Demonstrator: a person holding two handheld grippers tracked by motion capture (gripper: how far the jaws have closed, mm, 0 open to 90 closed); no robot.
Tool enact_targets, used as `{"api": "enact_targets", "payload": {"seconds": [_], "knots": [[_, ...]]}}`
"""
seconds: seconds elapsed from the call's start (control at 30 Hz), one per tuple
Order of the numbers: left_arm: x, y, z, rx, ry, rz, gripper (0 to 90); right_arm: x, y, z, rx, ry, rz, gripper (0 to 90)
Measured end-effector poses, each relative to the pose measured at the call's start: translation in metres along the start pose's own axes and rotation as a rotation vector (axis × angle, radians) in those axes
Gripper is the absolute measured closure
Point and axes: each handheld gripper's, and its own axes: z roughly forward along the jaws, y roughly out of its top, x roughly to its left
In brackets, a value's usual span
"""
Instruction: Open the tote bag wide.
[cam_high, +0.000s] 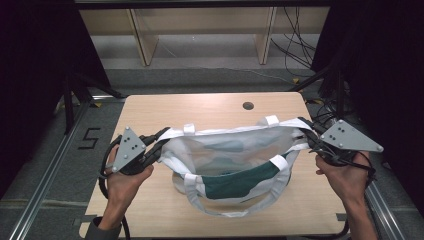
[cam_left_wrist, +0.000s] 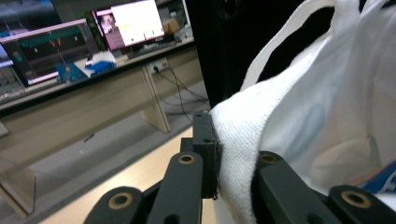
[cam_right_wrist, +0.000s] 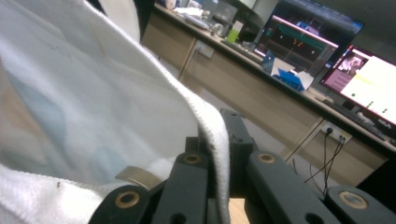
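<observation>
While held above the table | left gripper pinches mesh bag rim | right gripper pinches opposite rim

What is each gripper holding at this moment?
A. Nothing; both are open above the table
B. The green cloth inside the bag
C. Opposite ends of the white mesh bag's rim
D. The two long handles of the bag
C: the left gripper and the right gripper each pinch the rim of the bag at opposite ends, stretching its mouth; the gripper views show white fabric between shut fingers, and the green cloth lies inside.
</observation>
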Motion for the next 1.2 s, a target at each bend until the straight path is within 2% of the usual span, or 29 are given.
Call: {"api": "enact_targets", "payload": {"seconds": [0.07, 0.13, 0.2, 0.27, 0.3, 0.37, 0.4, 0.43, 0.53, 0.57, 0.63, 0.67, 0.7, 0.77, 0.8, 0.83, 0.87, 0.9, 0.93, 0.97, 1.0, 1.03, 1.07, 1.1, 1.17, 1.2], "knots": [[-0.001, -0.011, 0.003, 0.036, -0.015, -0.002, 84.7, 0.002, -0.003, 0.003, 0.026, -0.005, -0.028, 88.6], [-0.001, -0.021, 0.006, 0.058, -0.032, -0.025, 83.5, 0.005, -0.011, 0.009, 0.059, 0.015, -0.015, 88.6], [-0.001, -0.030, 0.010, 0.086, -0.048, -0.045, 82.7, 0.006, -0.016, 0.011, 0.081, 0.021, -0.033, 88.6], [-0.002, -0.033, 0.012, 0.094, -0.051, -0.045, 82.3, 0.007, -0.018, 0.013, 0.093, 0.027, -0.014, 88.5], [-0.004, -0.037, 0.017, 0.125, -0.042, -0.035, 82.1, 0.007, -0.024, 0.015, 0.110, 0.031, -0.019, 88.6], [-0.006, -0.043, 0.023, 0.151, -0.044, -0.026, 81.7, 0.007, -0.028, 0.019, 0.125, 0.030, -0.021, 88.6], [-0.006, -0.043, 0.023, 0.151, -0.044, -0.026, 81.0, 0.007, -0.028, 0.019, 0.125, 0.030, -0.021, 88.6], [-0.004, -0.049, 0.028, 0.161, -0.053, -0.061, 80.8, 0.007, -0.033, 0.024, 0.148, 0.039, -0.019, 88.5], [-0.001, -0.052, 0.034, 0.151, -0.055, -0.070, 80.8, 0.008, -0.038, 0.029, 0.157, 0.033, 0.001, 88.5], [-0.001, -0.054, 0.039, 0.163, -0.043, -0.092, 80.8, 0.006, -0.041, 0.034, 0.156, 0.033, 0.011, 88.4], [0.000, -0.055, 0.042, 0.166, -0.038, -0.096, 80.9, 0.004, -0.043, 0.039, 0.163, 0.026, 0.021, 88.4], [0.002, -0.055, 0.048, 0.153, -0.041, -0.080, 80.9, 0.004, -0.043, 0.039, 0.163, 0.026, 0.021, 88.4], [0.005, -0.057, 0.057, 0.163, -0.031, -0.085, 80.8, 0.001, -0.045, 0.045, 0.175, 0.025, 0.025, 88.3], [0.007, -0.059, 0.062, 0.163, -0.033, -0.095, 80.4, -0.002, -0.047, 0.050, 0.169, 0.023, 0.027, 88.3], [0.009, -0.061, 0.066, 0.163, -0.030, -0.114, 78.9, -0.004, -0.049, 0.054, 0.173, 0.024, 0.041, 88.3], [0.013, -0.067, 0.075, 0.155, -0.022, -0.150, 73.4, -0.009, -0.052, 0.063, 0.180, 0.019, 0.031, 88.3], [0.013, -0.067, 0.075, 0.155, -0.022, -0.150, 70.4, -0.009, -0.052, 0.063, 0.180, 0.019, 0.031, 88.3], [0.016, -0.071, 0.078, 0.164, -0.021, -0.188, 65.9, -0.009, -0.056, 0.070, 0.201, 0.020, 0.060, 88.3], [0.019, -0.072, 0.078, 0.163, -0.013, -0.207, 60.5, -0.009, -0.057, 0.074, 0.206, 0.020, 0.064, 88.3], [0.019, -0.072, 0.078, 0.163, -0.013, -0.207, 54.6, -0.009, -0.057, 0.074, 0.206, 0.020, 0.064, 88.3], [0.028, -0.070, 0.075, 0.129, 0.013, -0.217, 48.7, -0.010, -0.059, 0.078, 0.211, 0.023, 0.074, 88.3], [0.032, -0.068, 0.072, 0.117, 0.026, -0.225, 43.7, -0.011, -0.060, 0.080, 0.204, 0.022, 0.079, 88.3], [0.034, -0.065, 0.068, 0.111, 0.033, -0.247, 39.0, -0.011, -0.059, 0.081, 0.208, 0.024, 0.087, 88.3], [0.038, -0.060, 0.066, 0.093, 0.021, -0.236, 35.7, -0.011, -0.058, 0.081, 0.215, 0.034, 0.093, 88.3], [0.040, -0.046, 0.057, 0.097, 0.024, -0.247, 34.4, -0.011, -0.057, 0.083, 0.209, 0.039, 0.095, 88.2], [0.040, -0.046, 0.057, 0.097, 0.024, -0.247, 33.5, -0.010, -0.056, 0.084, 0.217, 0.040, 0.090, 88.3]]}}
